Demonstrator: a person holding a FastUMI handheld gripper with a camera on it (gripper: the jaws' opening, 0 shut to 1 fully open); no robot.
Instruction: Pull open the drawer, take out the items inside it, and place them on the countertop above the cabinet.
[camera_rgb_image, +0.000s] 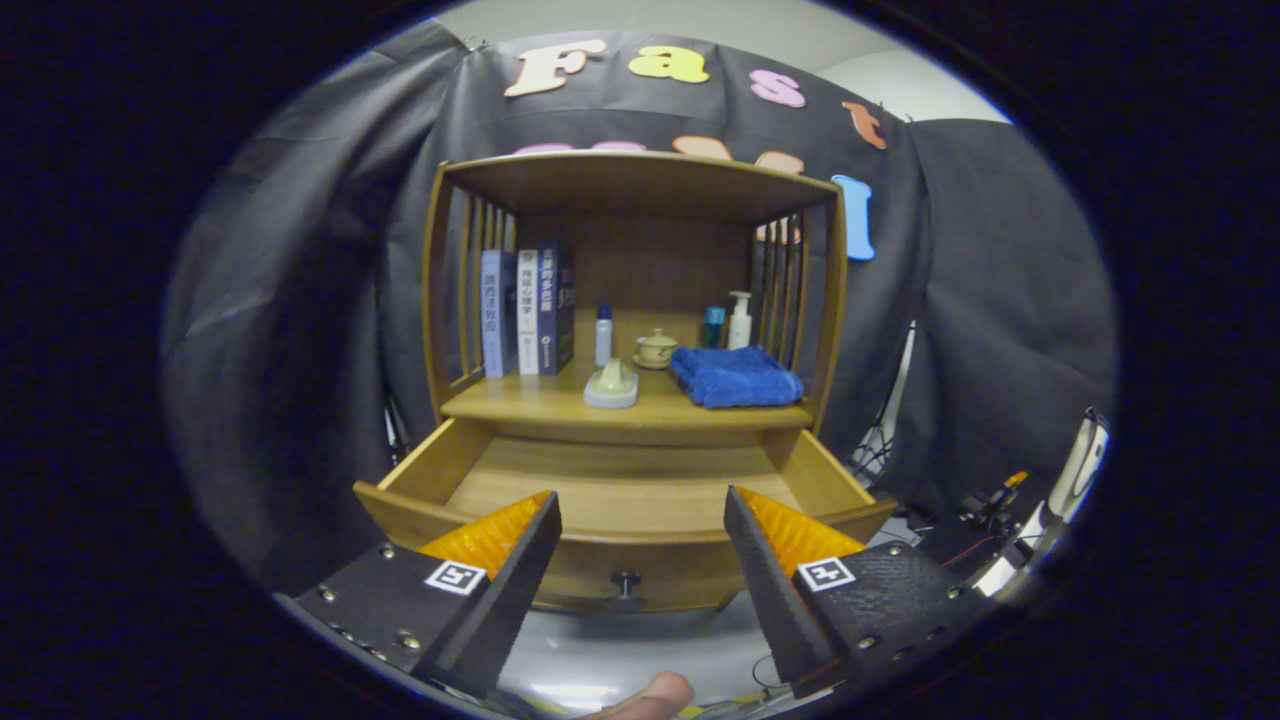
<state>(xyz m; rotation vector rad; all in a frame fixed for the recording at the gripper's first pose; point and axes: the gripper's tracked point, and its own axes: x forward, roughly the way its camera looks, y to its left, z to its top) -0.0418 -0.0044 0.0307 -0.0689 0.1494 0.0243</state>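
One wooden drawer (620, 500) pulled out, bare inside, beyond the wide-spread claw (640, 510).

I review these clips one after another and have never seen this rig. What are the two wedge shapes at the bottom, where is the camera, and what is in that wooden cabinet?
The wedges are the two fingers of hand-held tongs; a person carries them, and a fingertip shows below. The camera rides on the tongs and looks forward along the fingers. They stand apart, holding nothing. Just ahead, the drawer is pulled open, its knob facing you; what shows of its inside looks bare. On the countertop above: books, a small bottle, a lidded cup, a pale dish, a folded blue towel and a pump bottle.
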